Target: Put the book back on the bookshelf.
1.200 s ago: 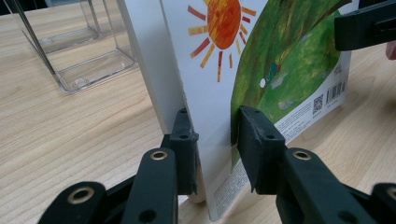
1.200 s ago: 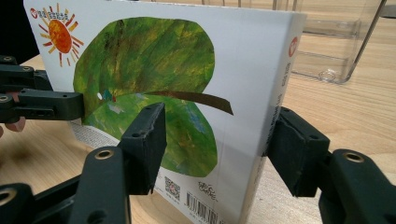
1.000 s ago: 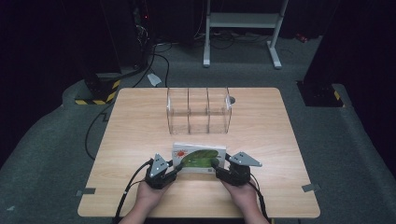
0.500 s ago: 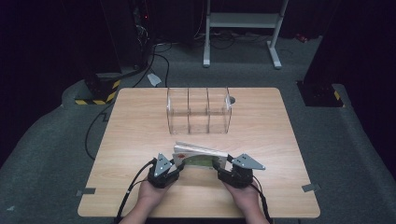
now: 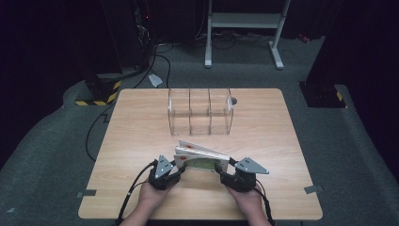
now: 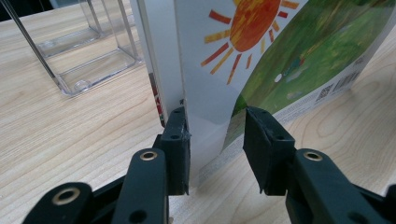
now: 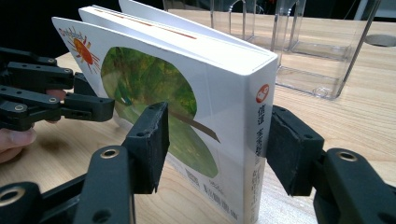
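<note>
A picture book (image 5: pixel 202 160) with a sun and a green leaf on its white cover stands on its lower edge at the near middle of the table (image 5: pixel 141 132), its leaves fanned apart. My right gripper (image 5: pixel 221 169) is shut on the book (image 7: pixel 187 93) at the spine end, one jaw on the front cover and one on the back. My left gripper (image 5: pixel 178 165) is at the other end. Its jaws sit either side of the front cover (image 6: pixel 280 56), and a gap shows at the right jaw, so my left gripper (image 6: pixel 217 135) is open. It also appears at the left of the right gripper view (image 7: pixel 100 105).
A clear plastic organiser (image 5: pixel 200 110) with three compartments stands beyond the book at the table's middle back. A small grey round thing (image 5: pixel 233 100) lies by its right end. Cables trail off the near edge. On the floor stand a yellow-black striped block (image 5: pixel 96 94) and a white stand (image 5: pixel 244 28).
The book lay flat between the grippers a second ago. Its far edge has been tipped up, so it now stands on edge with its leaves spread. Both hands have moved slightly nearer.
</note>
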A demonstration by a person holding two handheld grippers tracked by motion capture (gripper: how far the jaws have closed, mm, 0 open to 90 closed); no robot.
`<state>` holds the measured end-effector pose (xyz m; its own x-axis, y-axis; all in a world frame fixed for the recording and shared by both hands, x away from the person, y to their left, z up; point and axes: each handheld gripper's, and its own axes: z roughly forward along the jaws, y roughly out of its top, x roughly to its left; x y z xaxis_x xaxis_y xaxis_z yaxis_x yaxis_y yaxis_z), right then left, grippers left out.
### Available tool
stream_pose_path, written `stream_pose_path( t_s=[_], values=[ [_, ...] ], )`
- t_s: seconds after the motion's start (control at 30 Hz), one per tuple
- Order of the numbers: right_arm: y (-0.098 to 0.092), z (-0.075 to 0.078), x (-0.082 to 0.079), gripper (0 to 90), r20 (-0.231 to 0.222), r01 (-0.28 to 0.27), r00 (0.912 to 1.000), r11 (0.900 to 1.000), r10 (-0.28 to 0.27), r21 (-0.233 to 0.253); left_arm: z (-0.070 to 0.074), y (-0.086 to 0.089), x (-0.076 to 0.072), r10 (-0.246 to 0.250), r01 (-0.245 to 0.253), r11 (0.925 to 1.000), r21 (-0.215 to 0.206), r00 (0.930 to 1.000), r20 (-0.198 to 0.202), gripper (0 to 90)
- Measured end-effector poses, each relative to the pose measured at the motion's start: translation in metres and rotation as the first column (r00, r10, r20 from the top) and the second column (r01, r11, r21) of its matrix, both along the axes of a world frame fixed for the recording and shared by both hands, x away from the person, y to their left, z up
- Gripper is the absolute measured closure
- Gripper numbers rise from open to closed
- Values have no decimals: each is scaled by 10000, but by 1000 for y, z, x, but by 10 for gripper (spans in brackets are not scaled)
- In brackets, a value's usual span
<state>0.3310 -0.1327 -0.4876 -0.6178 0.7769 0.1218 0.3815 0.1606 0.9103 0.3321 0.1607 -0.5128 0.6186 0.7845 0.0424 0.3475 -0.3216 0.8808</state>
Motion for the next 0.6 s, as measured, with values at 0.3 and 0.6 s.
stream_pose_path(
  t_s=[0.3,0.6],
  values=[
    [-2,1,-3,424,104,-131,9999,9999,131,1,0,3,-1,165,-165,9999,-19,9999,-29,587],
    [-3,4,0,401,280,-202,9994,9998,200,63,-1,8,-1,425,-428,9989,-203,9990,-156,500]
  ],
)
